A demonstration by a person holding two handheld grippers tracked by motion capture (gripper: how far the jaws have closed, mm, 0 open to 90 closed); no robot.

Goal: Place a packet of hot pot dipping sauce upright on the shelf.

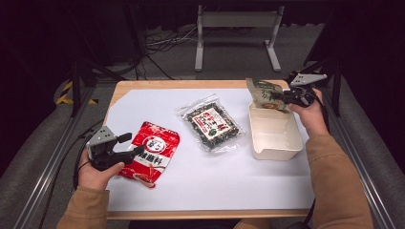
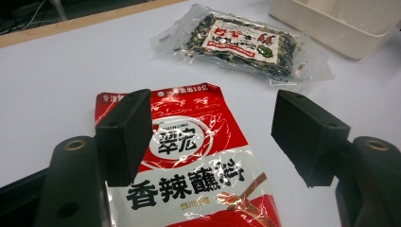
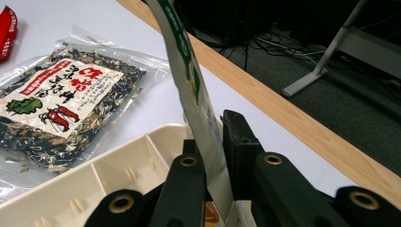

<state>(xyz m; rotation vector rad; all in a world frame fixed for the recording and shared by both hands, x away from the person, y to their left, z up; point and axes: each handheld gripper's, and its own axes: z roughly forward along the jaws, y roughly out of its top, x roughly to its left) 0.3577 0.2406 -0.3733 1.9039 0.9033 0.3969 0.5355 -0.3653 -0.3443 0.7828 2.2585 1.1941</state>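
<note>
A red snack packet lies flat at the front left of the white sheet. My left gripper is open, its jaws standing wide on either side of that packet's near end. Over the far end of the white plastic tray, my right gripper is shut on the lower edge of a green and beige packet. That packet stands upright out of the jaws.
A clear bag of dark dried food lies in the middle, between the red packet and the tray. The wooden table edge runs close behind the tray. A grey metal stand is on the floor beyond.
</note>
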